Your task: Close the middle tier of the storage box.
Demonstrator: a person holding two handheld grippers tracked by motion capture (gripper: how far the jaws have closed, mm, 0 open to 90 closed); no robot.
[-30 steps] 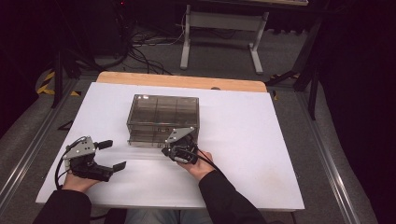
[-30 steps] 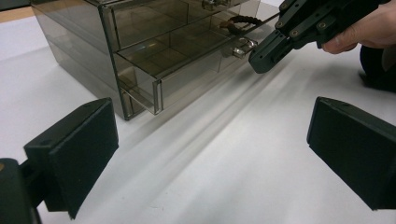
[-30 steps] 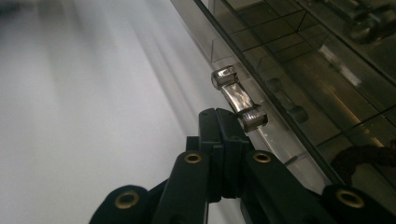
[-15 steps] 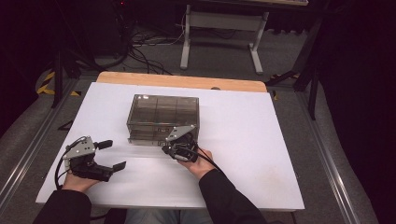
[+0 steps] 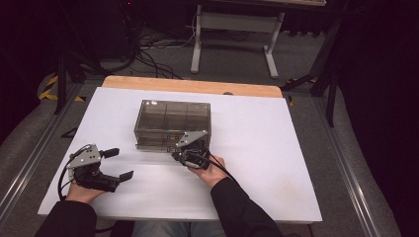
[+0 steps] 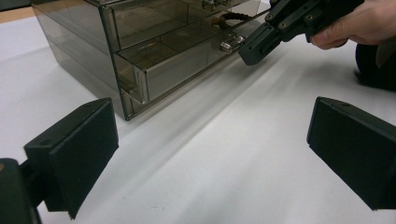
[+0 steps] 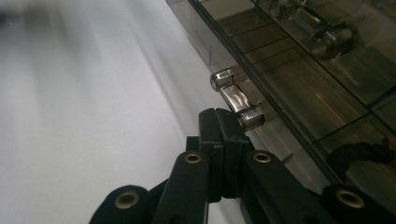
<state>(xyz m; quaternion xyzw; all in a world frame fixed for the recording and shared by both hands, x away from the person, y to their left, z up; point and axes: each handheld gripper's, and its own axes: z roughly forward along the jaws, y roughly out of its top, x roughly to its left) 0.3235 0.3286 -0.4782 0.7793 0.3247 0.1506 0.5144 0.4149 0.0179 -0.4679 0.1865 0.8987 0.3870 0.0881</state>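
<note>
A smoky see-through drawer box stands on the white table. My right gripper is at the box's lower front. In the right gripper view its jaws are pressed together, and the tip touches the near end of the clear drawer handle, with nothing between the jaws. A dark coiled thing lies inside behind the drawer front. My left gripper rests at the table's front left, open and holding nothing. In the left gripper view, the box, handle and right gripper lie ahead.
A wooden strip runs along the table's far edge. Behind it, cables and a metal stand are on the floor. Bare white tabletop spreads to the right of the box and in front of it.
</note>
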